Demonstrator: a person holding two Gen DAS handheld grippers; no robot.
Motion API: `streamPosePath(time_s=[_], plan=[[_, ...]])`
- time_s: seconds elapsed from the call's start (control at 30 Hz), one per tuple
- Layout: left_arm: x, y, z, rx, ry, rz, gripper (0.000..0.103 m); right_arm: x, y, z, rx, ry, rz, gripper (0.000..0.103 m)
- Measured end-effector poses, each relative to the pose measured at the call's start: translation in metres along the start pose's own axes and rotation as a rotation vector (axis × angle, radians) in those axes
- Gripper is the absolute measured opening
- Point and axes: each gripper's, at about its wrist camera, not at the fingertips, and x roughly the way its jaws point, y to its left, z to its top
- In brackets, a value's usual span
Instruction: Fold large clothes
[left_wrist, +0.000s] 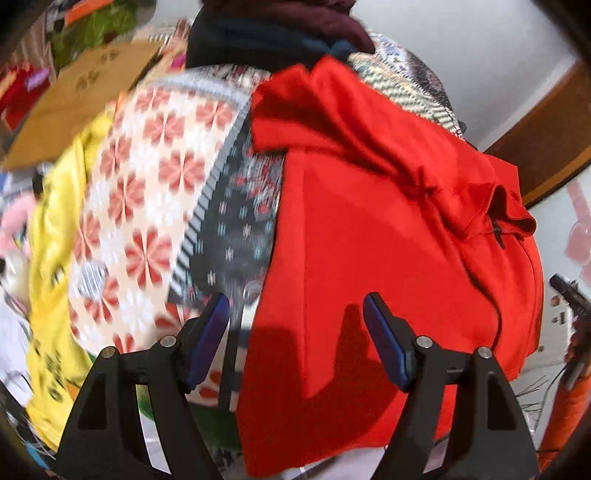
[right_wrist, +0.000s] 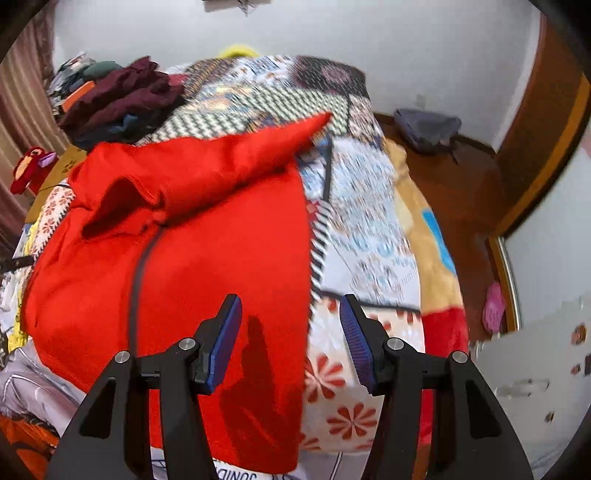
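A large red zip-up garment lies on a patterned quilt on a bed, its sides folded in and a sleeve lying across the top. It also shows in the right wrist view, with its dark zipper running down it. My left gripper is open and empty, held above the garment's left edge. My right gripper is open and empty, held above the garment's right edge where it meets the quilt.
A pile of dark maroon and blue clothes sits at the bed's far end. A yellow cloth and a cardboard box lie left of the quilt. A brown wooden floor with a grey bag lies to the right.
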Motion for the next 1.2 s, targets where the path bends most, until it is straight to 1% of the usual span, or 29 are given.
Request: streamPosePath(time_s=[0.07,0.17,0.27,0.33,0.47,0.53,0.57,0.6,0.63,0.67,0.7,0.77,0.8,0.87,0.97,1.03,1.13,1.2], plan=[[0.009,0.009,-0.007,-0.052,0.029,-0.034,0.074,0.008,-0.004,-0.006,0.017,0.030,0.008,0.051],[0.014,0.013,-0.017,-0.105,0.022,-0.097,0.074,0.016,-0.009,-0.014,0.064,0.053,0.058,0.051],[0.014,0.003,-0.022,-0.089,0.032,-0.149,0.075,0.015,-0.010,-0.017,0.091,0.046,0.101,0.051],[0.015,-0.006,-0.025,-0.069,0.036,-0.155,0.075,0.016,-0.006,-0.018,0.087,0.044,0.132,0.051],[0.015,-0.014,-0.029,-0.085,0.021,-0.143,0.074,0.016,0.012,-0.021,0.027,0.012,0.136,0.051],[0.015,-0.021,-0.030,-0.083,0.012,-0.142,0.064,0.019,0.019,-0.022,0.015,-0.006,0.111,0.051],[0.013,-0.023,-0.029,-0.078,0.010,-0.151,0.055,0.020,0.022,-0.023,0.009,-0.020,0.098,0.051],[0.012,-0.026,-0.028,-0.070,0.009,-0.158,0.044,0.020,0.023,-0.023,0.007,-0.027,0.097,0.047],[0.013,-0.029,-0.026,-0.062,0.010,-0.163,0.039,0.020,0.023,-0.022,0.008,-0.033,0.104,0.044],[0.011,-0.033,-0.025,-0.051,0.011,-0.167,0.029,0.019,0.023,-0.021,0.012,-0.037,0.121,0.036],[0.010,-0.038,-0.024,-0.038,0.010,-0.170,0.021,0.019,0.023,-0.019,0.016,-0.040,0.127,0.029],[0.008,-0.045,-0.020,-0.012,0.003,-0.162,0.017,0.017,0.021,-0.016,0.026,-0.047,0.149,0.022],[0.007,-0.049,-0.018,0.001,-0.003,-0.159,0.014,0.017,0.022,-0.016,0.028,-0.049,0.156,0.019],[0.004,-0.054,-0.015,0.015,-0.016,-0.162,0.010,0.015,0.020,-0.015,0.038,-0.056,0.180,0.017],[-0.005,-0.058,-0.007,0.017,-0.037,-0.190,0.007,0.010,0.018,-0.012,0.059,-0.073,0.206,0.014],[-0.011,-0.059,0.001,0.024,-0.064,-0.190,0.006,0.004,0.019,-0.009,0.063,-0.107,0.207,0.014],[-0.019,-0.061,0.016,0.032,-0.101,-0.179,0.005,-0.010,0.025,0.005,0.039,-0.167,0.204,0.014],[-0.025,-0.061,0.028,0.029,-0.119,-0.194,0.004,-0.018,0.030,0.017,0.016,-0.200,0.207,0.013]])
